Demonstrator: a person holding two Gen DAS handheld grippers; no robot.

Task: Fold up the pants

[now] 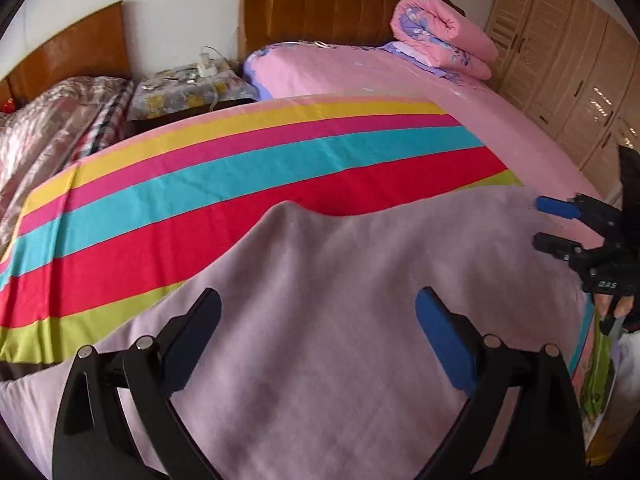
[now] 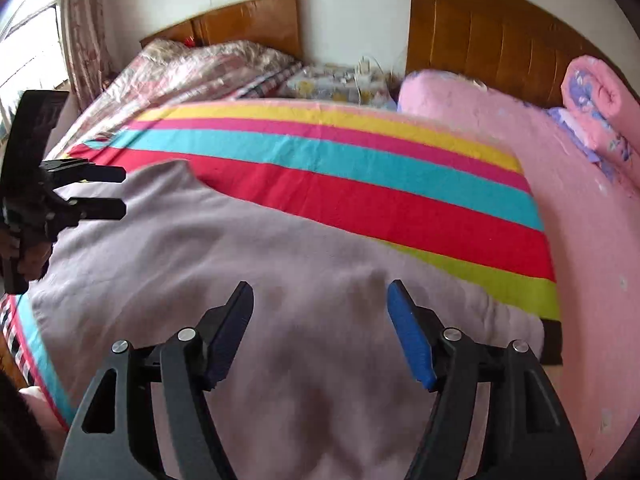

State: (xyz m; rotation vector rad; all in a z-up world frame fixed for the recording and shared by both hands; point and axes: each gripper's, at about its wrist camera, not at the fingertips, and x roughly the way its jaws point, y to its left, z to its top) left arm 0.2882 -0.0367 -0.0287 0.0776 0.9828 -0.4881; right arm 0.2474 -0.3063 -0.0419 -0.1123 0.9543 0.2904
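left gripper wide apart, holding nothing, hovering over mauve pants. right gripper likewise spread wide, empty, above same pants. pants spread flat across near end of rainbow striped sheet on bed. beyond: pink mattress cover, rolled pink quilt by wooden headboard, cluttered nightstand, second bed left.

Black tongs, blue pads, silver pivot screws
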